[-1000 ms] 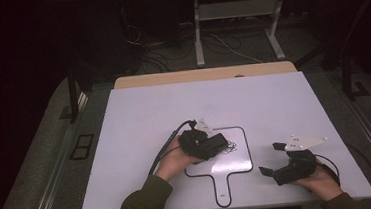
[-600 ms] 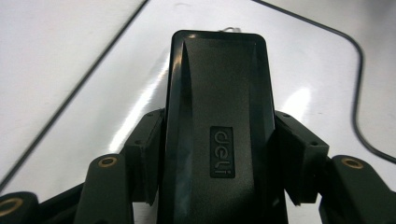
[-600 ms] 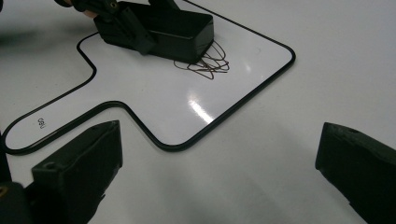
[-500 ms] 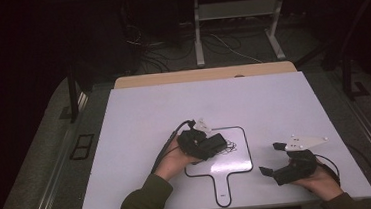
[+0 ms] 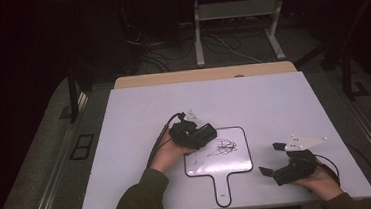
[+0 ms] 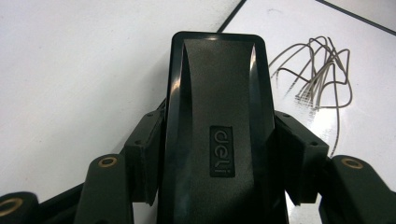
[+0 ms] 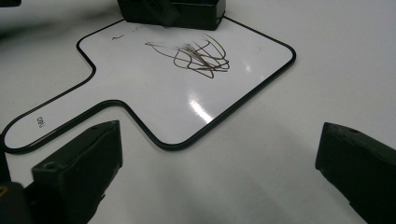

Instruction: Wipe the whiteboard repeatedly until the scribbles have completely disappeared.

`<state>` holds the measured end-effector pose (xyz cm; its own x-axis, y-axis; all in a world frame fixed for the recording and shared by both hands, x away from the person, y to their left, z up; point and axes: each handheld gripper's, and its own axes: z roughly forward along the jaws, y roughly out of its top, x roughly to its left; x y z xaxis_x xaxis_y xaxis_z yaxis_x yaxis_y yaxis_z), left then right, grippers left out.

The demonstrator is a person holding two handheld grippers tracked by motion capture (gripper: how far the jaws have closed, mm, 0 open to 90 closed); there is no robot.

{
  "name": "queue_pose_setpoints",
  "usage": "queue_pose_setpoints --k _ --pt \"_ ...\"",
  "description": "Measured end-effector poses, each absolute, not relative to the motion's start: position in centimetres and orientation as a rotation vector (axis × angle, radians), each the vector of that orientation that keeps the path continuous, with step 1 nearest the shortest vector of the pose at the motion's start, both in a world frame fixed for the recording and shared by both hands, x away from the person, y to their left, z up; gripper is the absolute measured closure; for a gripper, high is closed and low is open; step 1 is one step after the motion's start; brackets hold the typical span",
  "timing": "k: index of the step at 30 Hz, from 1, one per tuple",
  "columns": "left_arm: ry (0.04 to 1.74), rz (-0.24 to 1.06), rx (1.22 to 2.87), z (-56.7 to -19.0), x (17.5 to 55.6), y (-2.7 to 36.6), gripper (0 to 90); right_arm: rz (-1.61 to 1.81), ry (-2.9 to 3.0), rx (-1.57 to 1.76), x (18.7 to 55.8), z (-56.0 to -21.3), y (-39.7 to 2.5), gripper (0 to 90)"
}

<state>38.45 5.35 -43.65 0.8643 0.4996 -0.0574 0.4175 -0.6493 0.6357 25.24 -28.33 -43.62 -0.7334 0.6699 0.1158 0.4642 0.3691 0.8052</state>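
A paddle-shaped whiteboard [image 5: 231, 165] with a black rim lies flat on the white table [image 5: 273, 102], its handle toward the person. Brown scribbles [image 5: 222, 146] mark its upper part, and they also appear in the left gripper view as scribbles [image 6: 317, 74]. My left gripper [image 5: 202, 135] rests at the board's upper left corner, shut on a black eraser [image 6: 217, 116] with a small logo. In the right gripper view the eraser [image 7: 173, 10] sits at the board's [image 7: 154, 88] far edge. My right gripper [image 5: 270, 158] stands open to the right of the board, nothing between its jaws.
A wooden tabletop edge [image 5: 204, 75] shows behind the white table. A metal stand [image 5: 237, 20] and loose cables [image 5: 159, 56] are on the dark floor beyond. The table's front edge runs just under both hands.
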Motion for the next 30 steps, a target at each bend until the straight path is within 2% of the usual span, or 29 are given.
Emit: queue_pose_setpoints --k 20,30 --pt "0.585 0.11 2.386 -43.6 35.0 4.6 39.0 1.297 2.397 1.02 25.3 -43.7 -28.3 0.0" --pt "0.643 0.133 2.382 -43.5 36.4 6.5 39.1 1.298 2.394 1.024 25.3 -43.6 -28.4 0.0"
